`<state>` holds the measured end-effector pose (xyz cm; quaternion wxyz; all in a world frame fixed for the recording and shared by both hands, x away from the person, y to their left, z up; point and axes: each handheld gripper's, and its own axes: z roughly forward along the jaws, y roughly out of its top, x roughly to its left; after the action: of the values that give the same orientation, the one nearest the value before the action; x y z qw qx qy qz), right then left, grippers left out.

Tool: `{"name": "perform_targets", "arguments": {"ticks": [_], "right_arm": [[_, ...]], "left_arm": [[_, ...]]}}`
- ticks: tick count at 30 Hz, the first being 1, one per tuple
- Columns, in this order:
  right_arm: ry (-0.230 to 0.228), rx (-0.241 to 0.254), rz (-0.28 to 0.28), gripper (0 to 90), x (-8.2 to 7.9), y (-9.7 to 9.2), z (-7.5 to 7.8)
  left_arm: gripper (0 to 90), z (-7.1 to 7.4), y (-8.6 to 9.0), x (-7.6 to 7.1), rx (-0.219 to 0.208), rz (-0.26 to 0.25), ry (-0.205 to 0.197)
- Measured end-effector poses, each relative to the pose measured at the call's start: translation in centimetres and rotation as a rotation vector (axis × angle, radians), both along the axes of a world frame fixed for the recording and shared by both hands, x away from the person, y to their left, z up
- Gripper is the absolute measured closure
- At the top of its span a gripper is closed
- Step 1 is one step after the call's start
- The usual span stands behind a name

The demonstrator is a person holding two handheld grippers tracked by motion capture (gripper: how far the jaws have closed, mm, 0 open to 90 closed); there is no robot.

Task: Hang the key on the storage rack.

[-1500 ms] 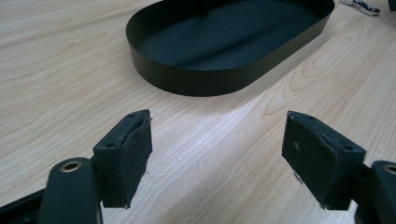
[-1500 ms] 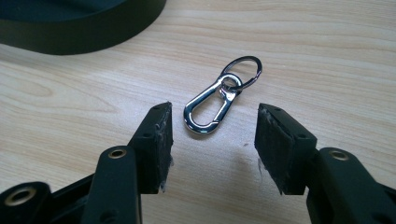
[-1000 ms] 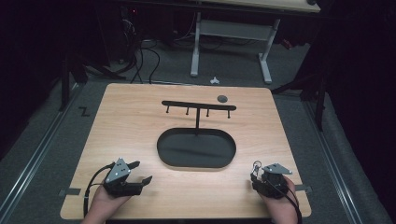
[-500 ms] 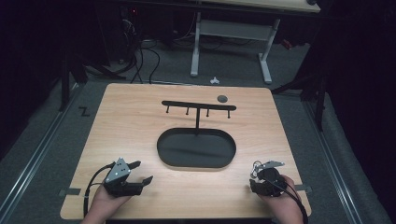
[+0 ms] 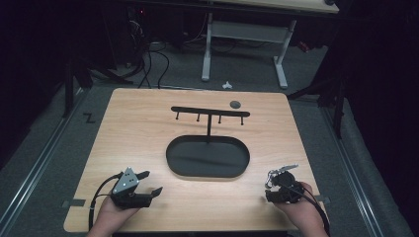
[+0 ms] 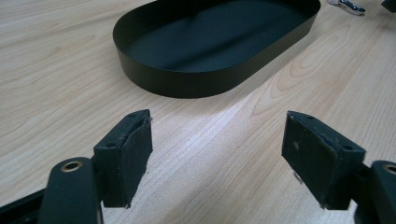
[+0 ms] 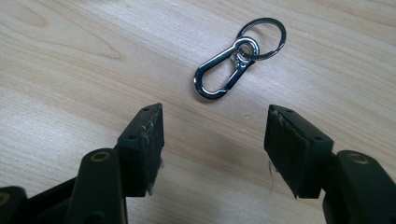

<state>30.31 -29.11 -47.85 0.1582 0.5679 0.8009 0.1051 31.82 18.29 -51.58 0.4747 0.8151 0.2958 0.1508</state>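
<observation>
The right claw, jaws spread and empty, hovers with a key clip lying on the table just ahead of its tips. The left claw rests released before the black tray. Likely next: advance and pinch the clip.

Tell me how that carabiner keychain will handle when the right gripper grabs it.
The carabiner clip looks like polished metal, so probably rigid but slippery against the pads. Its split ring hangs from a swivel eye and will likely dangle. Lying flat on the table, it offers little height to pinch.
</observation>
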Motion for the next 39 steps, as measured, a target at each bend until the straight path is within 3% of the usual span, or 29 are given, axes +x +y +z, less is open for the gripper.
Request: {"name": "perform_targets", "arguments": {"ticks": [2,4,15,17,24,29,39], "right_arm": [[0.010,-0.002,0.000,38.1,0.2,0.0,0.1],[0.056,0.008,-0.016,38.1,1.2,0.0,0.2],[0.066,0.000,-0.066,38.3,3.9,0.4,-0.3],[0.064,0.020,-0.095,44.0,4.5,0.4,-0.4],[0.077,0.029,-0.119,48.9,4.6,0.0,-1.0],[0.100,0.030,-0.115,55.5,3.7,-0.9,-1.1],[0.106,0.006,-0.115,57.6,2.9,-2.1,-0.5]], "left_arm": [[24.9,0.0,0.0,0.0,0.000,0.000,0.000],[24.9,0.0,0.0,0.0,0.000,-0.001,0.001],[25.0,0.1,0.1,0.0,-0.003,-0.005,-0.003],[25.0,0.1,0.1,0.0,-0.002,-0.006,-0.002],[25.1,0.0,0.1,0.0,0.001,-0.008,-0.003],[25.2,0.0,0.0,0.0,0.007,-0.013,0.001],[25.3,-0.1,-0.2,0.0,0.014,-0.015,0.002]]}}
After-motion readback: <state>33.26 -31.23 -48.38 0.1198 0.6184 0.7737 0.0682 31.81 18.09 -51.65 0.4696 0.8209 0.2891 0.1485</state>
